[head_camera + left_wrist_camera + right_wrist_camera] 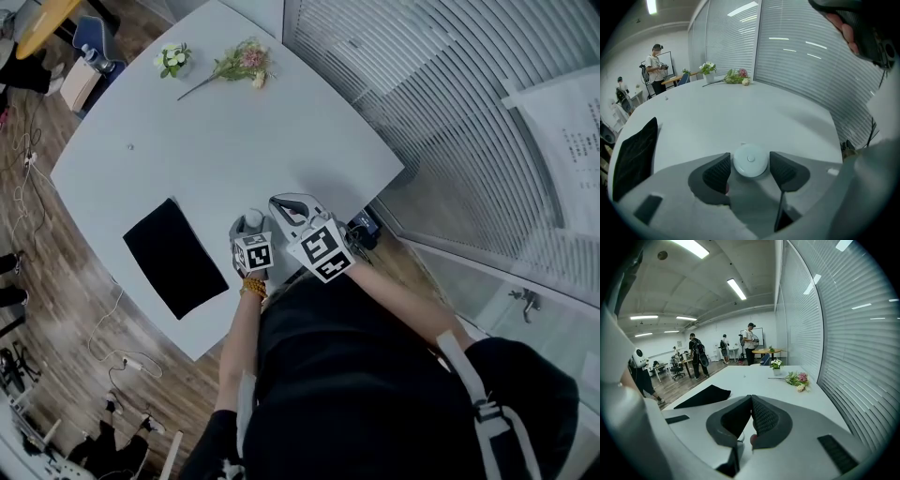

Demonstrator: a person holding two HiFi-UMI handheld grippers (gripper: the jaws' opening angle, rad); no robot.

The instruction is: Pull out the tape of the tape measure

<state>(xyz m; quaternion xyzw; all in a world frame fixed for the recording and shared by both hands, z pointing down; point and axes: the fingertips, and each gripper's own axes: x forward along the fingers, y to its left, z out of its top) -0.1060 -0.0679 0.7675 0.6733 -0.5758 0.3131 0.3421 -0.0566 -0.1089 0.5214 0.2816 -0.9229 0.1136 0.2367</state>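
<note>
Gripping white tape measure (750,159) in L gripper (750,165) jaws at near table (234,122) edge; R gripper (751,414) jaws fully closed, just right of it.

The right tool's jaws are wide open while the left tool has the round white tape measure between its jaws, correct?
Not quite. The right tool has its jaws shut together, not wide open; the right gripper view shows it. The left tool does have the round white tape measure between its jaws.

The tape measure (750,161) is white, the mat (174,257) black, the table (234,141) grey.
</note>
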